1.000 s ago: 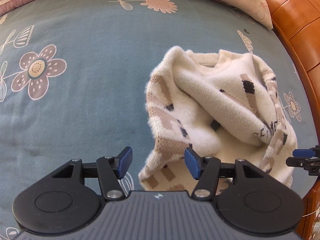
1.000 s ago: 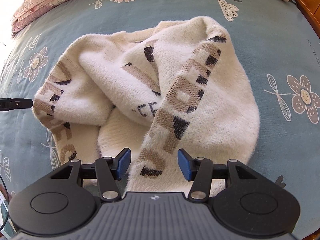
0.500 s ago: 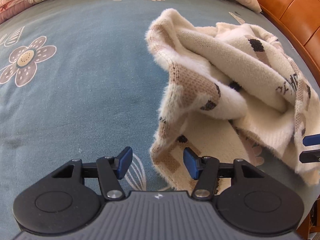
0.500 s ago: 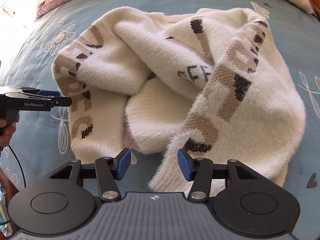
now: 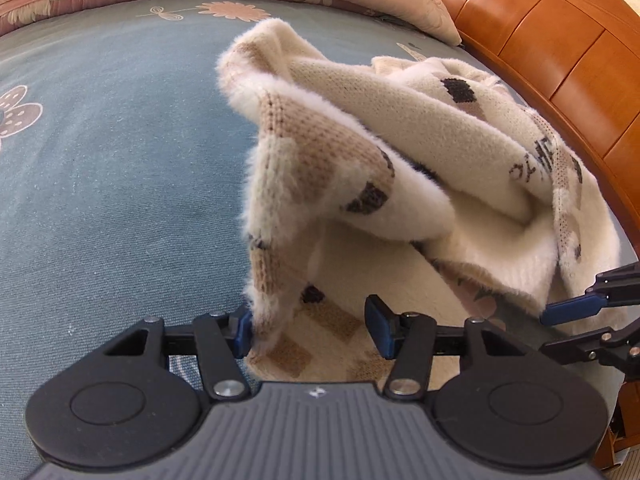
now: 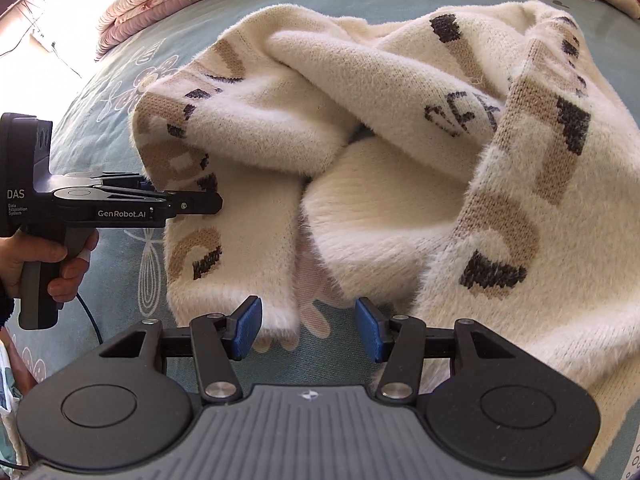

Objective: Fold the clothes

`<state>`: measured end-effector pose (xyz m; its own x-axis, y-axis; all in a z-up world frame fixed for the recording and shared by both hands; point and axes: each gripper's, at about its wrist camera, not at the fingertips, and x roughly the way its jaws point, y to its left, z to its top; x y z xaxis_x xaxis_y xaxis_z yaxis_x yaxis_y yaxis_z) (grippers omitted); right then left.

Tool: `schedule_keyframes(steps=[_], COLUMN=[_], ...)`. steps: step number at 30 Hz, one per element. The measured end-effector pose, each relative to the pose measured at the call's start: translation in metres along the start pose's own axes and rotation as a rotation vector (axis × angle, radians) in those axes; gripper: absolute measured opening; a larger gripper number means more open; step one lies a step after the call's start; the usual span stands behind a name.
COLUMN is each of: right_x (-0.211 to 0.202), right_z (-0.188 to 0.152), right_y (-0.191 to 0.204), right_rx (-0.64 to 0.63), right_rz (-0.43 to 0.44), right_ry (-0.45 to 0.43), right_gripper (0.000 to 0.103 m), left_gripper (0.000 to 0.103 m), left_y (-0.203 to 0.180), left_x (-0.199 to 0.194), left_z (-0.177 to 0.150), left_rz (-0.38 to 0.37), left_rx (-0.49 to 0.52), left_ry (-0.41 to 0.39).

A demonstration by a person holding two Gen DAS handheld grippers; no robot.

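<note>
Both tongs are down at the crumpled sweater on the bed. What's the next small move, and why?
Probably finish closing the left tongs: they are closing, with the fuzzy cream knit sweater's patterned hem between the pads, not yet pinched. The right tongs are open at its near edge.

Fluffy cream sweater (image 6: 392, 184) with tan and black pattern lies crumpled on the blue floral bedspread (image 5: 112, 184), folds heaped, hem edge nearest.
</note>
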<state>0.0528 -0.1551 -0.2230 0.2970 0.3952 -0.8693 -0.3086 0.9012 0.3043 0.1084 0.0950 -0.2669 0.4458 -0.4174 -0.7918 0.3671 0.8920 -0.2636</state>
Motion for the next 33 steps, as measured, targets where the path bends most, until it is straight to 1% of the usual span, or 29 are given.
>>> schedule_keyframes(steps=[1,2,3,4,6,9,12,15,17,22,24,28,30,32,33], right_x=[0.0,-0.001,-0.002,-0.004,-0.006,-0.009,-0.012,-0.015,-0.015,-0.017,-0.019,-0.022,-0.023,-0.023,-0.023], right_z=[-0.001,-0.002,-0.003,-0.003,-0.001,0.003,0.008,0.01,0.011,0.014,0.014,0.017,0.017,0.015,0.013], right_y=[0.001,0.001,0.001,0.002,0.002,0.003,0.005,0.007,0.009,0.011,0.011,0.011,0.009,0.007,0.006], right_rx=[0.003,0.002,0.0,-0.002,-0.006,-0.009,-0.009,-0.014,-0.021,-0.024,-0.029,-0.036,-0.034,-0.032,-0.031], right_rz=[-0.003,0.0,0.001,-0.001,-0.005,-0.01,-0.012,-0.007,-0.001,-0.002,0.0,-0.008,-0.015,-0.027,-0.038], right_ry=[0.004,0.007,0.006,0.003,-0.006,-0.021,-0.033,-0.04,-0.037,-0.038,-0.043,-0.051,-0.048,-0.043,-0.041], right_gripper=[0.056,0.056,0.056,0.056,0.056,0.056,0.056,0.056,0.056,0.056,0.056,0.056,0.056,0.056,0.056], left_gripper=[0.033,0.016,0.005,0.005,0.005,0.005,0.005,0.005,0.005,0.005,0.006,0.006,0.009,0.011,0.016], left_y=[-0.001,-0.003,-0.003,-0.001,0.002,0.003,0.015,0.035,0.049,0.074,0.085,0.096,0.103,0.112,0.117], left_x=[-0.001,-0.002,-0.004,-0.007,-0.017,-0.033,-0.05,-0.069,-0.084,-0.11,-0.117,-0.122,-0.117,-0.104,-0.095], left_z=[0.001,0.002,0.004,0.007,0.013,0.019,0.026,0.031,0.033,0.037,0.042,0.056,0.061,0.061,0.061], left_rz=[0.022,0.048,0.078,0.087,0.078,0.098,0.112,0.159,0.19,0.325,0.371,0.45,0.473,0.491,0.501], left_rx=[-0.011,-0.019,-0.024,-0.044,-0.092,-0.102,-0.141,-0.186,-0.221,-0.211,-0.229,-0.225,-0.224,-0.251,-0.262], left_ry=[0.004,0.011,0.021,0.029,0.03,0.04,0.066,0.101,0.109,0.121,0.118,0.096,0.1,0.14,0.175])
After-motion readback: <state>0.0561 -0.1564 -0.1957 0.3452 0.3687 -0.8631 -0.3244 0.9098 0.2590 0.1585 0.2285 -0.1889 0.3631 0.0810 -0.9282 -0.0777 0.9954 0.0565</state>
